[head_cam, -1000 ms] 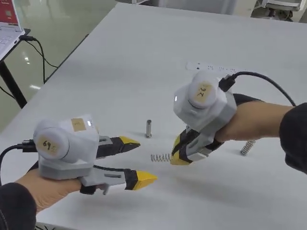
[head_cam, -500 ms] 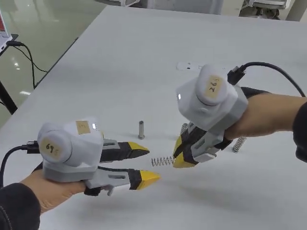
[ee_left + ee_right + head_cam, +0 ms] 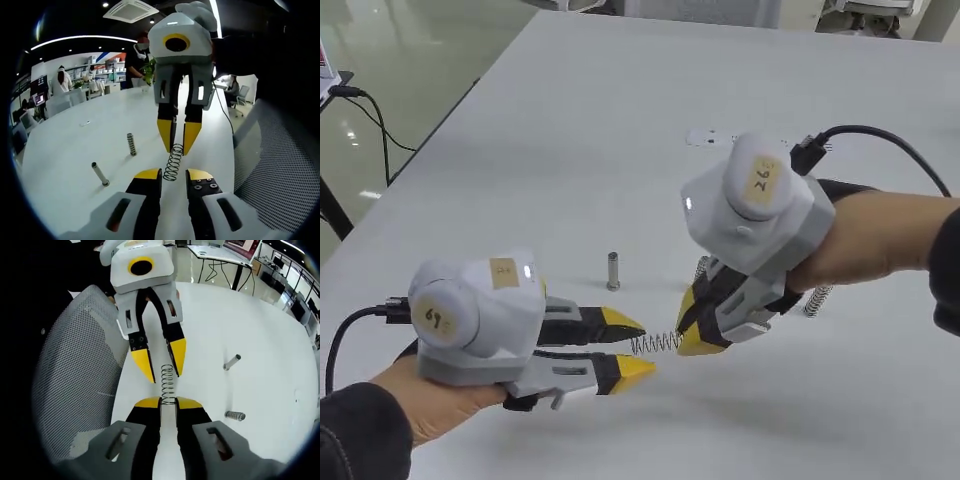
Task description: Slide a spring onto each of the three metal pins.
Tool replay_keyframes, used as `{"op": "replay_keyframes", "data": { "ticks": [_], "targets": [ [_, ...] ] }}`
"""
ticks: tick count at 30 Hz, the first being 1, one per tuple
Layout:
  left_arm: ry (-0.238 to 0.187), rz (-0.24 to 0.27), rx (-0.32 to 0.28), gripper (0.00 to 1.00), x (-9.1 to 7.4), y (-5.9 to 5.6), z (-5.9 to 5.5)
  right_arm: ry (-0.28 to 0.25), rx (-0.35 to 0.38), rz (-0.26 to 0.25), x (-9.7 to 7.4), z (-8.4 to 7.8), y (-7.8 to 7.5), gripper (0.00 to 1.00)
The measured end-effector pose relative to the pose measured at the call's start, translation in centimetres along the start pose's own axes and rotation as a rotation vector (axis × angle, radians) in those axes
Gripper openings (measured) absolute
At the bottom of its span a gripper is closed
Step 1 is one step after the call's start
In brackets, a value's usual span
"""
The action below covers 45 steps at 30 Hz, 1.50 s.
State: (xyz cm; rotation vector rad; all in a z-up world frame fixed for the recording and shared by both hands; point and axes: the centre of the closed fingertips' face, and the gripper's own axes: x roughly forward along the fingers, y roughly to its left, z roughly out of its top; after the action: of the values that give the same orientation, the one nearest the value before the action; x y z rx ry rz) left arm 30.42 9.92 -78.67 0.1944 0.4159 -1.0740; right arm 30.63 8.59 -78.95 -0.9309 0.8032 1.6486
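The right gripper clamps one end of a spring, holding it level so its free end reaches between the parted jaws of the left gripper, near the bare pin on the table.

Grey housings, yellow tips, dark sleeves

The left gripper has a rounded pale grey housing with a tan sticker marked 69, black jaws tipped in yellow, small screws behind the tips and a thin black cable. The right gripper matches, its label marked 26 and its plugged-in black lead thicker. Both sleeves are dark
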Motion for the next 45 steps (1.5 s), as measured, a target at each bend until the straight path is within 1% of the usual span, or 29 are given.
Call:
{"op": "replay_keyframes", "data": {
  "ticks": [5,7,11,15,20,25,29,33,35,45],
  "targets": [
    [0.007,0.005,0.018,0.12,0.0,0.1,-0.1,0.003,-0.007,0.005,-0.1,0.0,0.1,0.12],
    [0.011,0.009,0.034,0.10,0.0,0.1,-0.2,0.002,-0.012,0.006,-0.1,0.1,0.1,0.12],
    [0.005,0.012,0.048,0.09,0.1,0.2,-0.1,0.000,-0.017,0.005,-0.2,0.1,0.2,0.13],
    [0.003,0.001,0.049,0.08,0.1,-0.1,0.0,0.003,-0.017,0.006,-0.2,0.0,0.3,0.13],
    [0.000,-0.002,0.056,0.07,0.1,-0.1,0.1,0.001,-0.005,0.006,-0.2,-0.1,0.4,0.13],
    [-0.002,-0.007,0.051,0.07,0.0,-0.3,0.1,-0.003,0.005,0.011,0.2,-0.3,0.5,0.15],
    [-0.010,-0.008,0.051,0.07,-0.1,-0.3,0.4,-0.001,0.013,0.018,0.6,-0.6,0.6,0.16],
    [-0.017,-0.006,0.055,0.07,-0.2,-0.4,0.8,-0.007,0.026,0.022,0.8,-0.7,0.6,0.16],
    [-0.027,-0.005,0.054,0.07,-0.3,-0.4,1.1,-0.007,0.026,0.023,0.9,-0.7,0.7,0.16],
    [-0.027,-0.004,0.055,0.07,-0.2,-0.4,1.0,-0.019,0.017,0.012,0.6,-0.4,0.6,0.13]
  ]
}}
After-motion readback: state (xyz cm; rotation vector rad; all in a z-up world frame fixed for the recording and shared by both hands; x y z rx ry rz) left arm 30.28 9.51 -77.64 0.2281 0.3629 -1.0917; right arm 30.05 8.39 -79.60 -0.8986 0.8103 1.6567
